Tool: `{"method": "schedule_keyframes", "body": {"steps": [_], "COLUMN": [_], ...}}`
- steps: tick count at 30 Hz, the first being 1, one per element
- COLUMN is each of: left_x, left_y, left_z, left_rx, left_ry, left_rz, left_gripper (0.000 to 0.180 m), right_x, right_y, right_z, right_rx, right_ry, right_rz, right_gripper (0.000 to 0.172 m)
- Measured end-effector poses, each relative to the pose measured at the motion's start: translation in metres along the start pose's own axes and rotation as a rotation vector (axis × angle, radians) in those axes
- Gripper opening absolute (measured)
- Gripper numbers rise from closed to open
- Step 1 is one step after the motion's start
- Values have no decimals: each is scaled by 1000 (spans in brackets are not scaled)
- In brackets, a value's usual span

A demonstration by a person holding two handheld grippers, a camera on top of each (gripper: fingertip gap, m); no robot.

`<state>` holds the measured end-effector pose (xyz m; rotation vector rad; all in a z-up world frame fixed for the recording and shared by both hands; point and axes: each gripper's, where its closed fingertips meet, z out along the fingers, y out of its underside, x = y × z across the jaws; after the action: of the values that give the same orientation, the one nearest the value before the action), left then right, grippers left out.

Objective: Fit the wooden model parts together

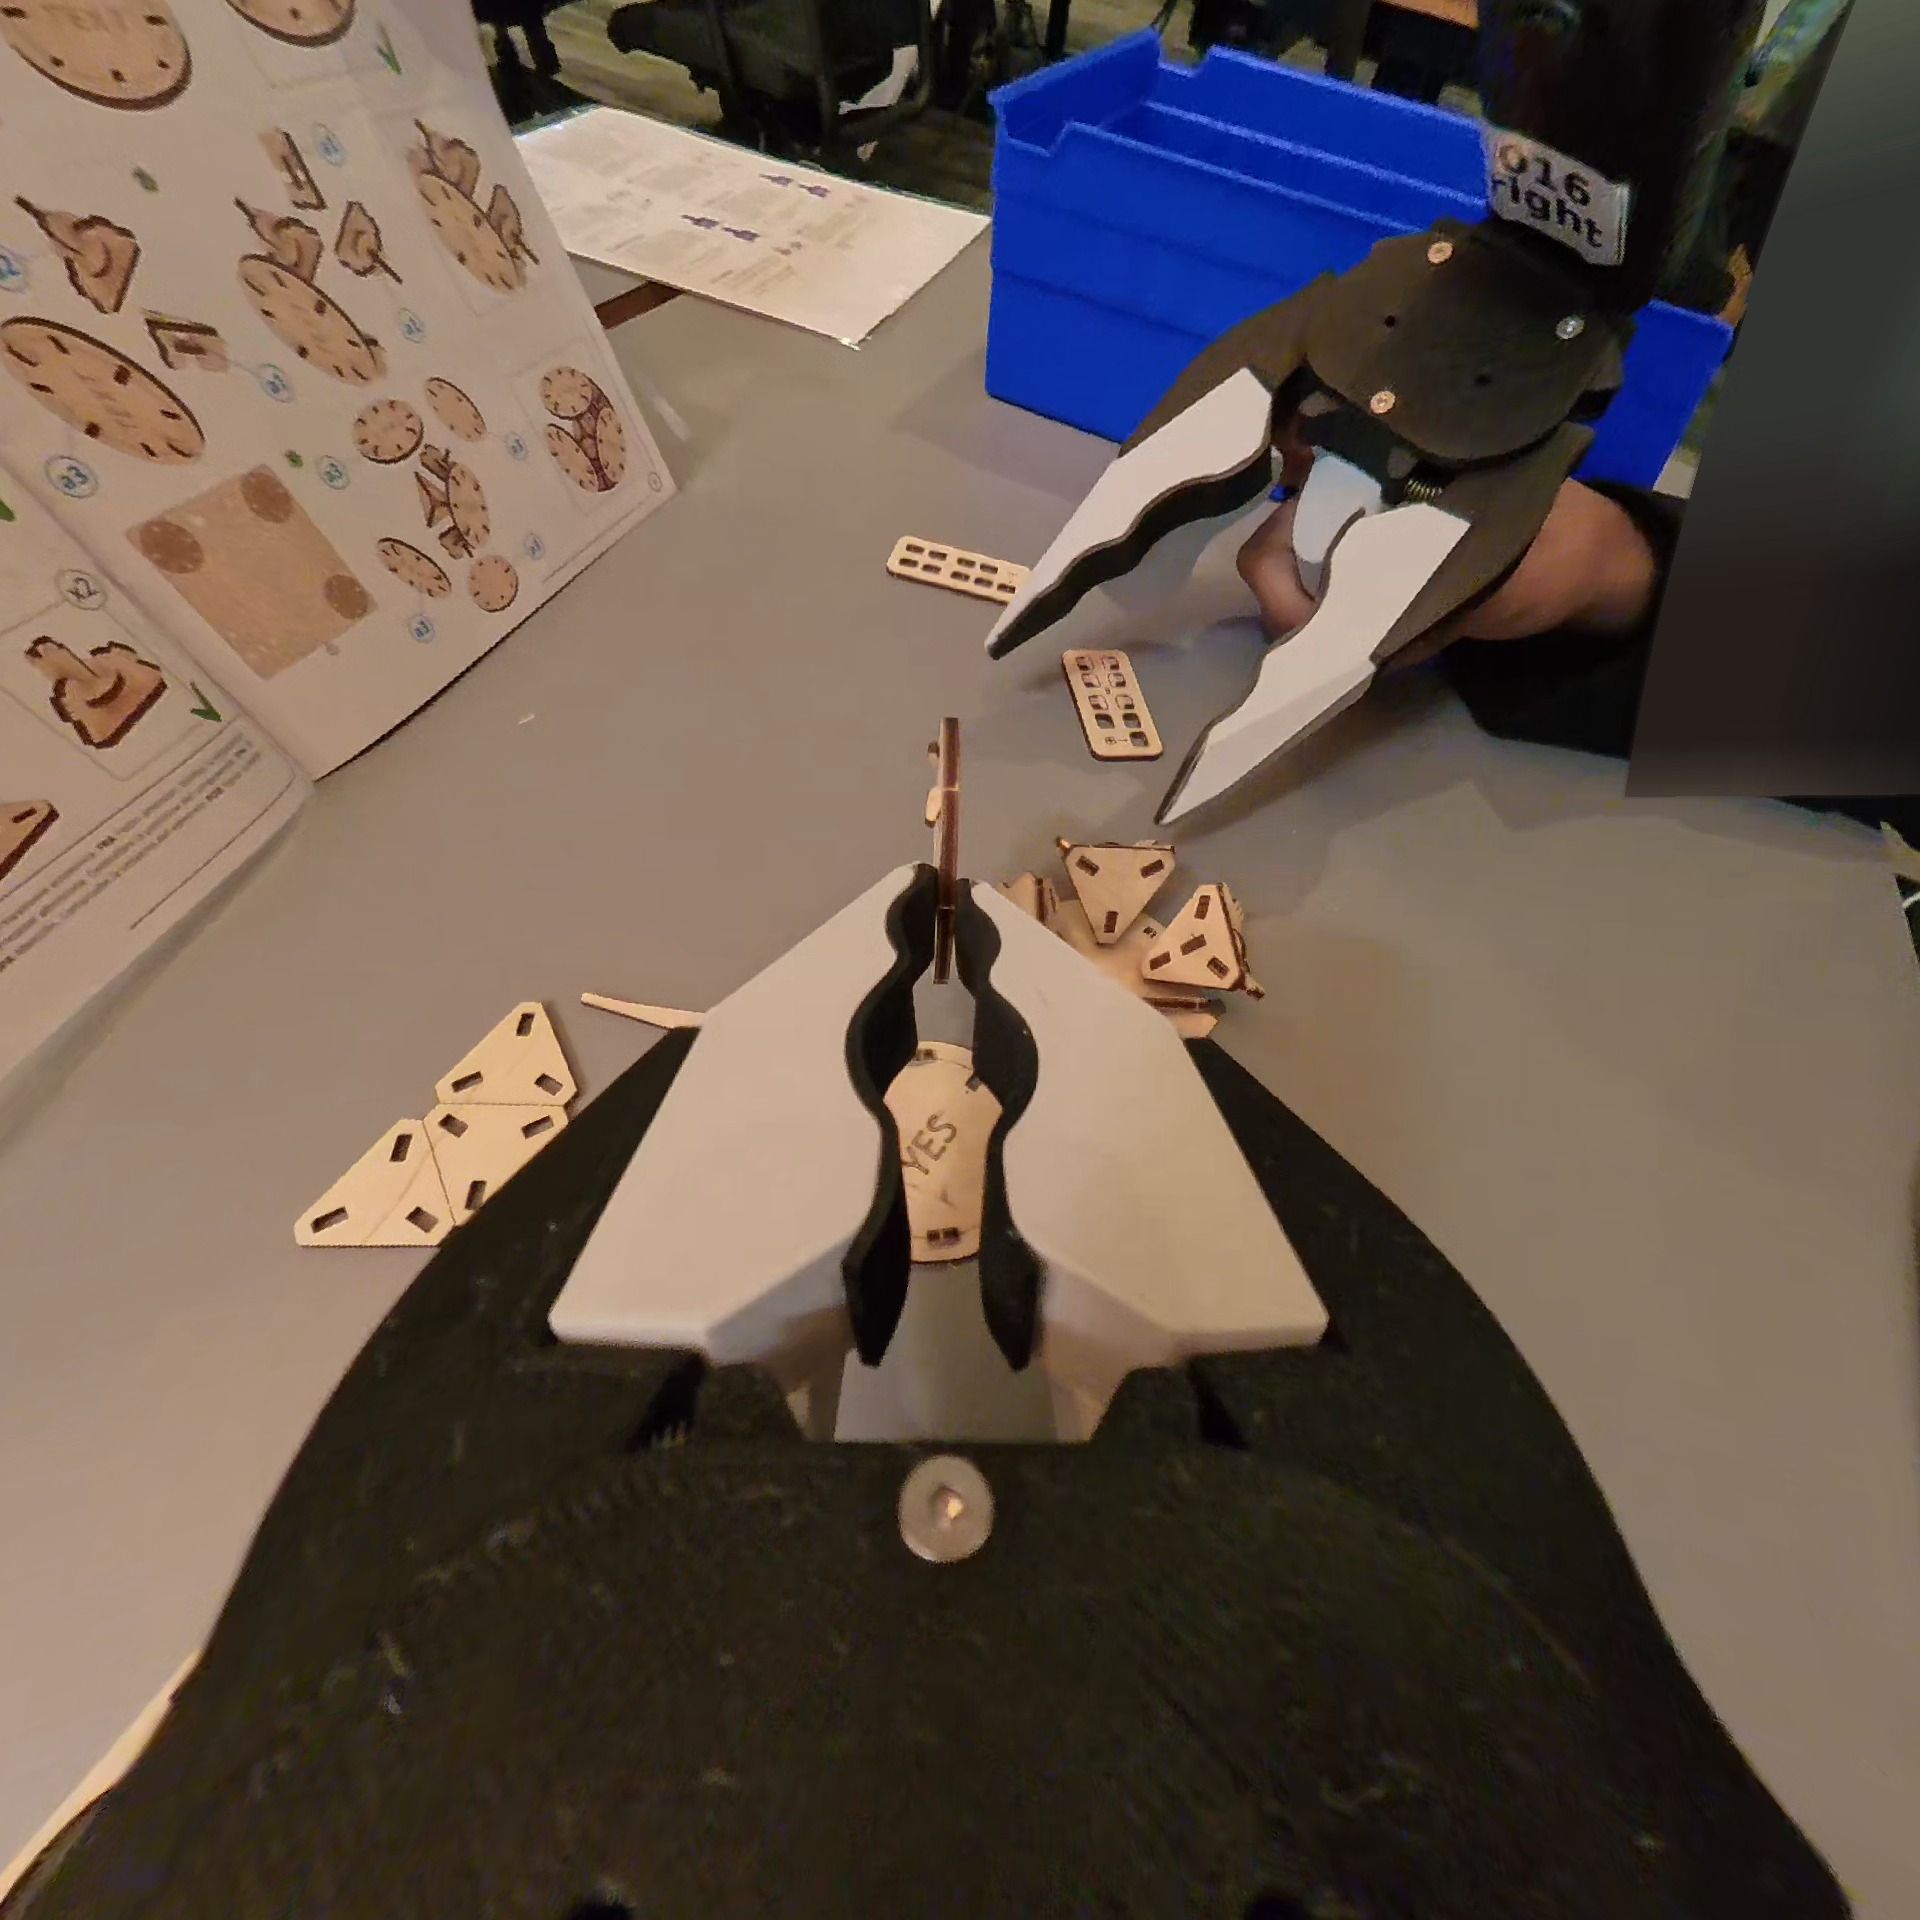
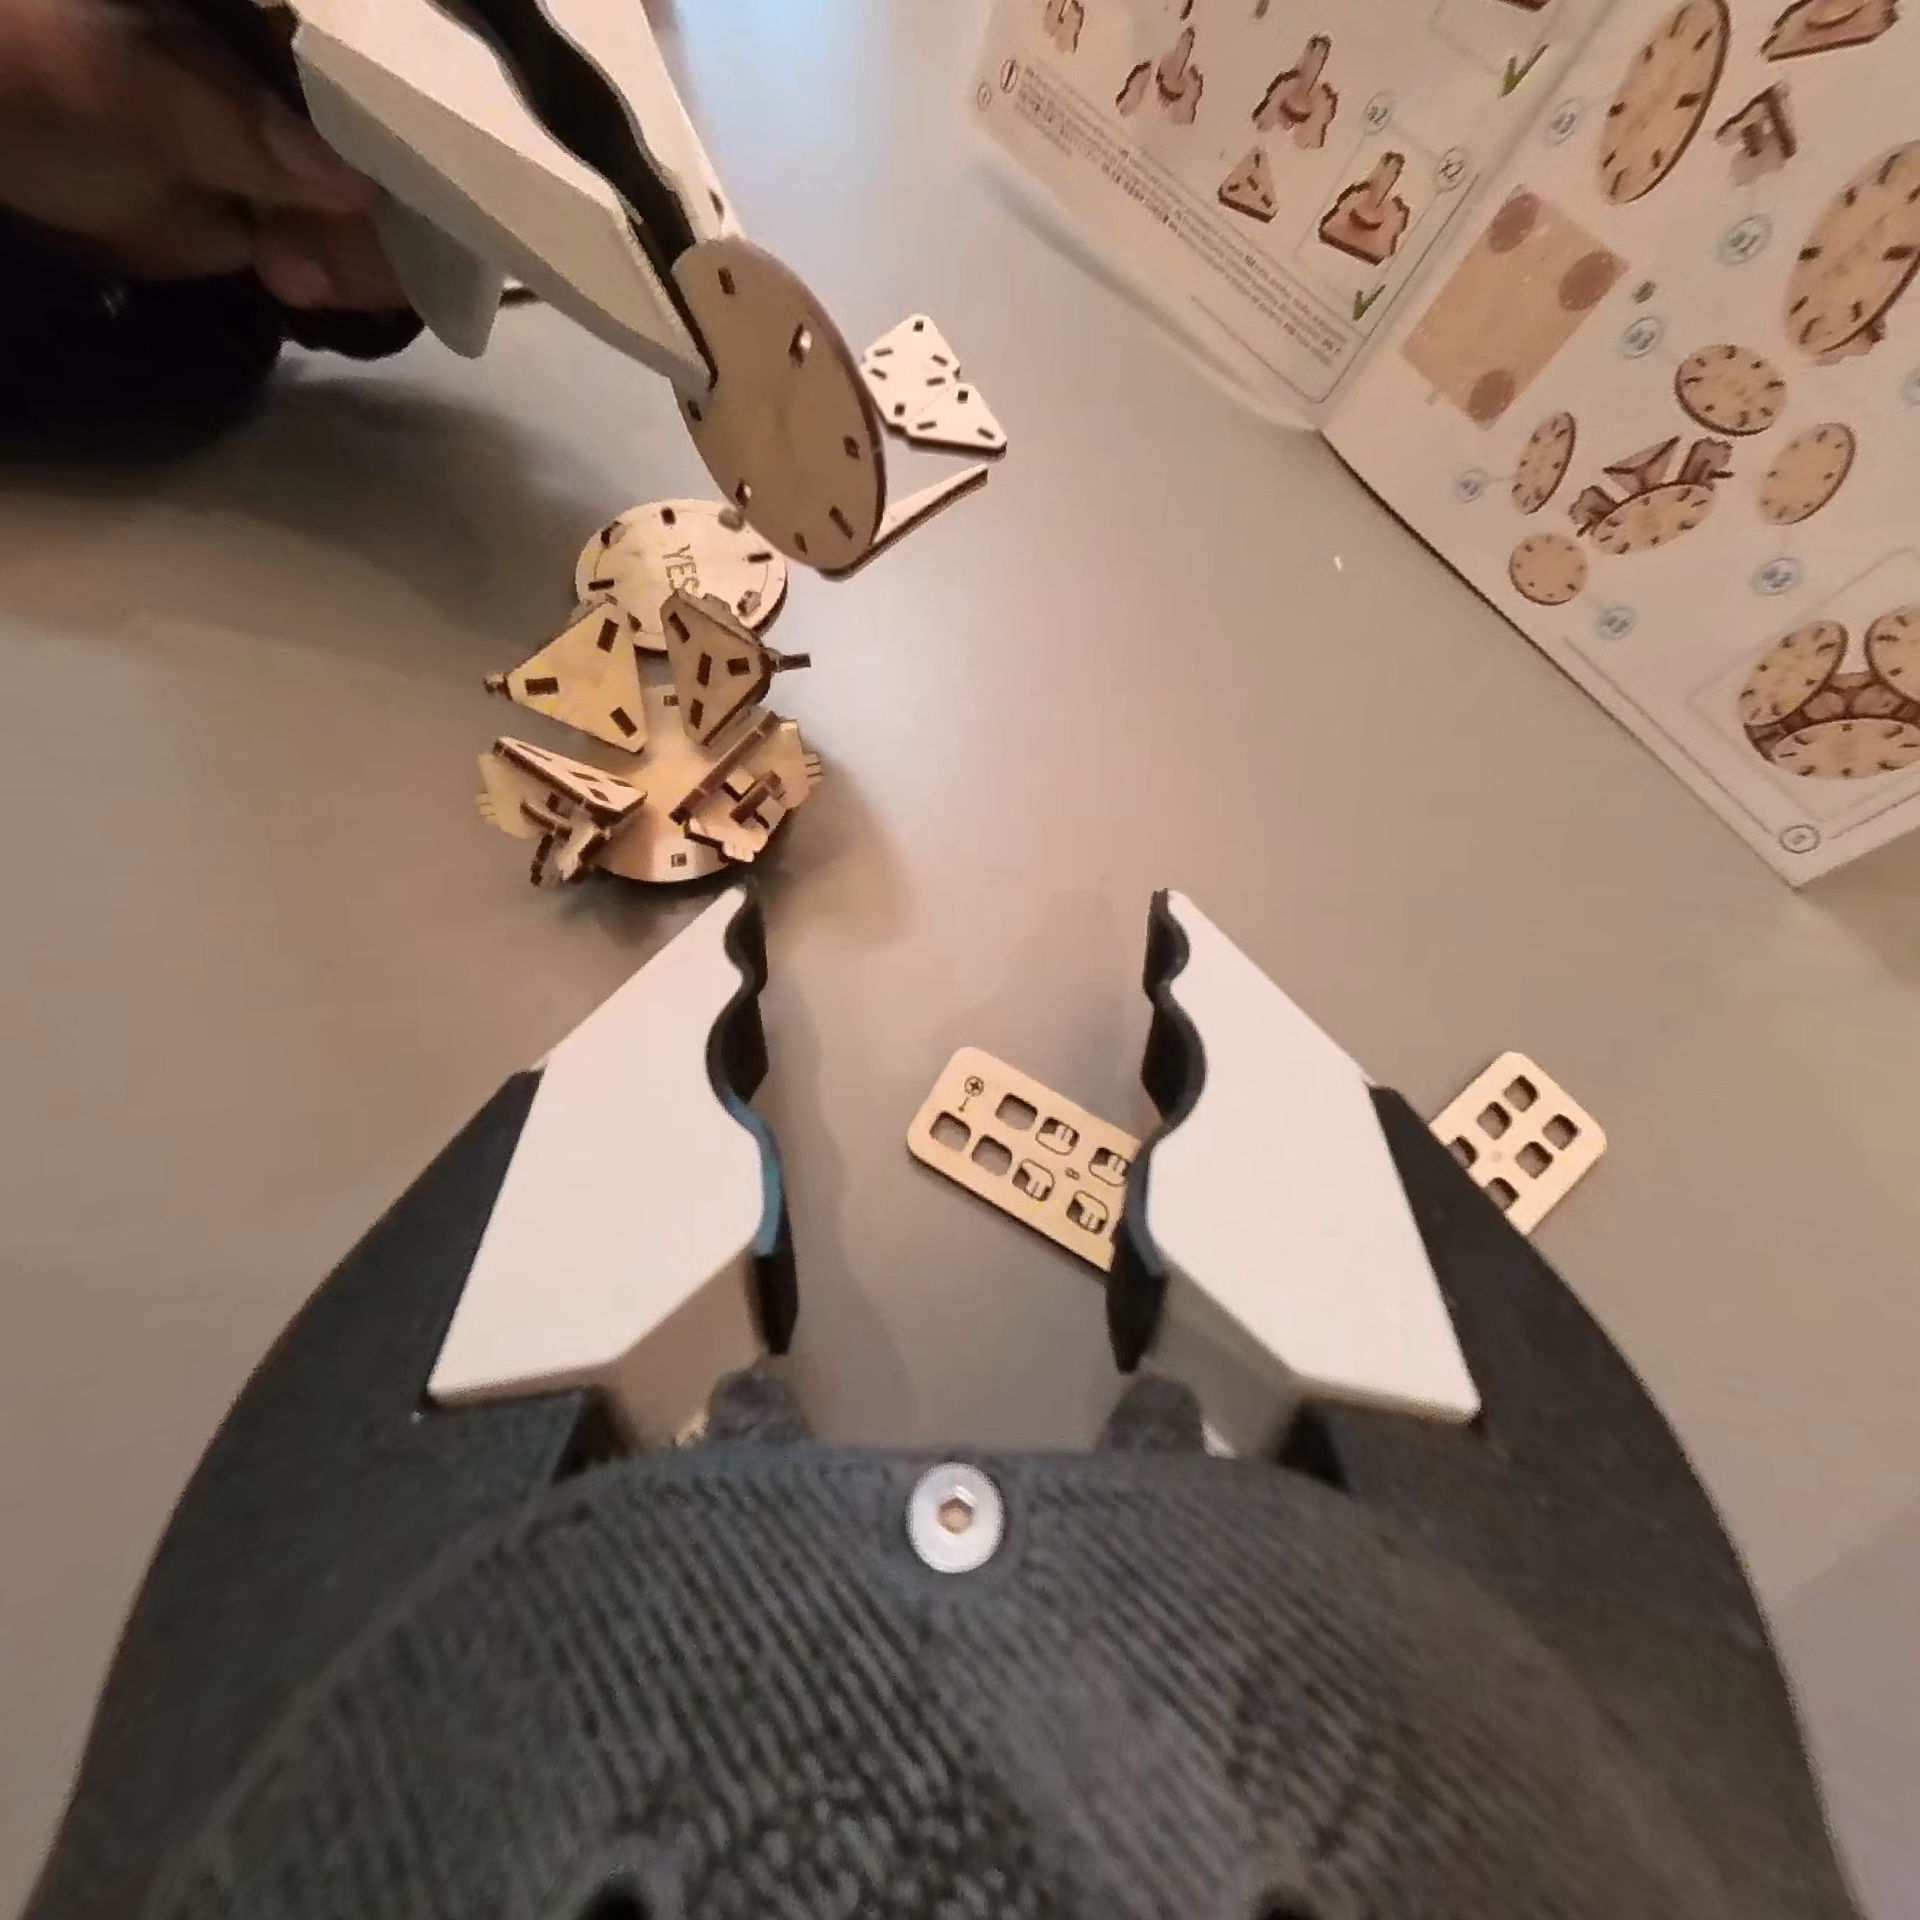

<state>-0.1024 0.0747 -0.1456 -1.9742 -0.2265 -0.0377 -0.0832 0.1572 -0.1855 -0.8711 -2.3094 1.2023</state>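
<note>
A: Where the two grippers are looked for first, how are they found?

B: The left gripper [image 1: 943, 896] is seen clamped on a round wooden disc [image 2: 784, 405], pinched at its rim by both pads and held on edge above the grey table [image 1: 623, 883]. The right gripper [image 2: 951, 935] is held with its jaws spread wide; nothing is gripped between them, and its nearest fingertip [image 2: 736, 914] is just beside a partly built wooden assembly [image 2: 644, 769].

A: What is counted on the table?

B: One assembly is seen, a round base with four triangular pieces stood on it. A second disc [image 2: 675, 571] is laid flat just behind it. Three flat triangles [image 1: 447, 1143] are laid touching one another, with one thin wooden sliver [image 1: 639, 1008] near them. Two slotted rectangular wooden frames [image 2: 1023, 1153] [image 2: 1517, 1138] are counted by the right gripper, one partly under its fingers.

A: And what is marked with writing?

B: An open instruction booklet [image 1: 312, 416], printed with pictures and small text, is propped at the table's edge. One printed sheet [image 1: 748, 229] and one blue bin [image 1: 1195, 239] are seen further back. Lettering is engraved on the flat disc, and a white tag [image 1: 1553, 203] is fixed to the right gripper
</note>
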Motion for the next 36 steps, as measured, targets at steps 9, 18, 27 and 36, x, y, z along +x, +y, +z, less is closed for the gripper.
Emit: {"method": "schedule_keyframes", "body": {"steps": [9, 18, 27, 36], "left_x": [-5, -7, -10, -1], "left_y": [0, 7, 7, -3], "left_z": [-2, 2, 2, -2], "left_rx": [21, -4, 15, 66], "left_ry": [6, -12, -9, 13], "left_rz": [-29, -4, -20, 21], "left_gripper": [0, 0, 0, 0], "right_x": [-4, -4, -4, 3], "right_y": [4, 3, 3, -5], "right_z": [4, 3, 3, -4], "right_rx": [-34, -24, -27, 42], "right_ry": [-4, -21, -34, -38], "right_rz": [-32, -13, 1, 68], "right_gripper": [74, 74, 73, 66]}}
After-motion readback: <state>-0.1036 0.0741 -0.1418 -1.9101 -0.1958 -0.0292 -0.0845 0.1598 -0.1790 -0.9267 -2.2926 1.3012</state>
